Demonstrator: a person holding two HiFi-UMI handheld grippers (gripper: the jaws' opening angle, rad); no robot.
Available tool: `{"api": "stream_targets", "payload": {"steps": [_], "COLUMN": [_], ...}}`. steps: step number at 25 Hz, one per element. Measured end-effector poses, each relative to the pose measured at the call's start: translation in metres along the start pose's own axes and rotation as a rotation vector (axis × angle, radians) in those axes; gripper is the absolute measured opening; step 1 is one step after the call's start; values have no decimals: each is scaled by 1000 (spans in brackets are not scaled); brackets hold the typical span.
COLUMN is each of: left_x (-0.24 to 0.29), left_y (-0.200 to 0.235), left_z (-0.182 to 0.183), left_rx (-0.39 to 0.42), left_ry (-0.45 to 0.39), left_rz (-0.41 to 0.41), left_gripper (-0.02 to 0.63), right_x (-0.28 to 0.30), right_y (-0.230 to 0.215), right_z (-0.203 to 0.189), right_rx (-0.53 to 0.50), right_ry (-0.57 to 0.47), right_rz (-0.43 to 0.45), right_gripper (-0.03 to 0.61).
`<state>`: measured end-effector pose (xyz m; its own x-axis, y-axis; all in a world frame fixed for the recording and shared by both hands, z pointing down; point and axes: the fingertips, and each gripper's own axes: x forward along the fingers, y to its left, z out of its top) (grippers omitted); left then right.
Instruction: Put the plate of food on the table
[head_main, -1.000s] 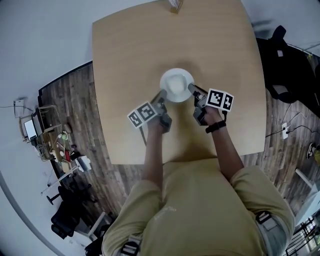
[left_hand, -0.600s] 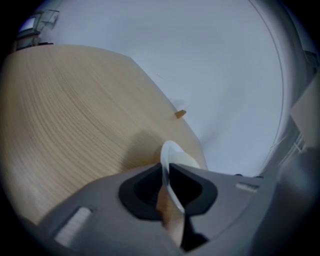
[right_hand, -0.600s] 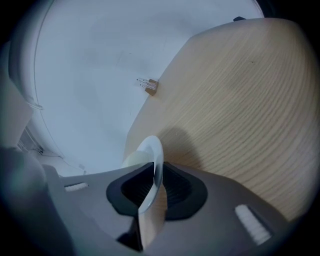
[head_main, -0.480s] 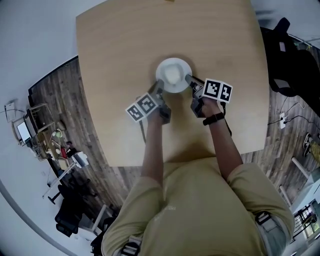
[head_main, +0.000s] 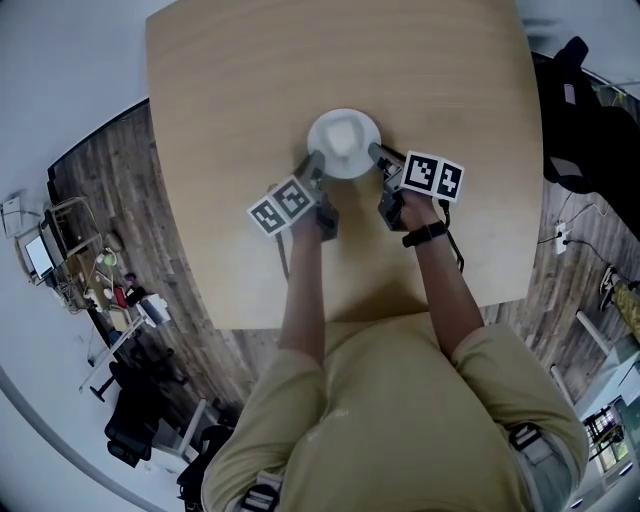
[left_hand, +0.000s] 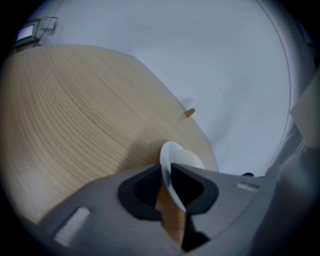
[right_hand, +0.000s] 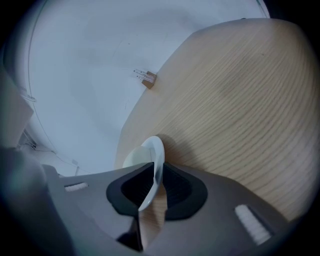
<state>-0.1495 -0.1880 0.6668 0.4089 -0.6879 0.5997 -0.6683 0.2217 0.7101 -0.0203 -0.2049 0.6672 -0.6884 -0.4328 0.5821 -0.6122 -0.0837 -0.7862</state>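
Observation:
A white plate (head_main: 344, 143) with a pale mound of food lies on the light wooden table (head_main: 230, 90), near its middle. My left gripper (head_main: 312, 166) is at the plate's near-left rim and my right gripper (head_main: 376, 153) at its near-right rim. In the left gripper view the rim (left_hand: 172, 154) stands between the dark pads and the jaws are opening, with a strip of wood showing beside the rim. In the right gripper view the rim (right_hand: 153, 150) also sits between the pads, loosely, my right gripper (right_hand: 158, 174) standing slightly apart round it.
A small brown thing (left_hand: 189, 113) sits at the table's far edge, also in the right gripper view (right_hand: 148, 79). A black bag or chair (head_main: 585, 110) stands right of the table. Clutter and a stand (head_main: 60, 250) are on the wooden floor at the left.
The plate and both grippers have moved a little farther away over the table. The small thing at the far edge has left the head view.

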Motion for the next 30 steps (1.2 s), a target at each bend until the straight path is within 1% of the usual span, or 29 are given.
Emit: {"api": "stream_targets", "payload": {"steps": [4, 5, 6, 8, 12, 14, 17, 18, 21, 23, 26, 30], "left_x": [2, 2, 2, 2, -4, -10, -24, -30, -50, -63, -85, -118], "left_y": [6, 7, 7, 4, -2, -4, -11, -14, -28, -41, -62, -95], "left_z": [-4, -5, -6, -8, -11, -11, -11, -10, -4, 1, 6, 6], "left_rx": [15, 27, 42, 68, 87, 131, 208, 227, 292, 350, 468, 624], "left_ry": [34, 43, 49, 56, 62, 65, 60, 50, -6, -61, -158, -276], "left_rz": [30, 41, 50, 56, 56, 72, 83, 80, 67, 57, 50, 55], "left_gripper": [63, 66, 67, 89, 165, 192, 225, 227, 230, 229, 196, 187], "right_x": [2, 1, 1, 0, -8, -14, -28, -34, -51, -65, -94, -142], "right_y": [-1, -2, -2, -4, -6, -7, -4, 0, 13, 21, 34, 57], "right_z": [-1, -2, -3, -6, -7, -4, 1, 3, 7, 8, 14, 27], "right_rx": [-20, -28, -37, -60, -108, -133, -183, -206, -311, -423, -602, -805], "right_ry": [3, 6, 13, 28, 13, -6, -45, -61, -113, -147, -228, -380], "right_rz": [-22, -30, -39, -57, -95, -107, -102, -95, -76, -82, -125, -176], "right_gripper": [51, 55, 73, 111, 126, 186, 190, 190, 190, 192, 192, 184]}}
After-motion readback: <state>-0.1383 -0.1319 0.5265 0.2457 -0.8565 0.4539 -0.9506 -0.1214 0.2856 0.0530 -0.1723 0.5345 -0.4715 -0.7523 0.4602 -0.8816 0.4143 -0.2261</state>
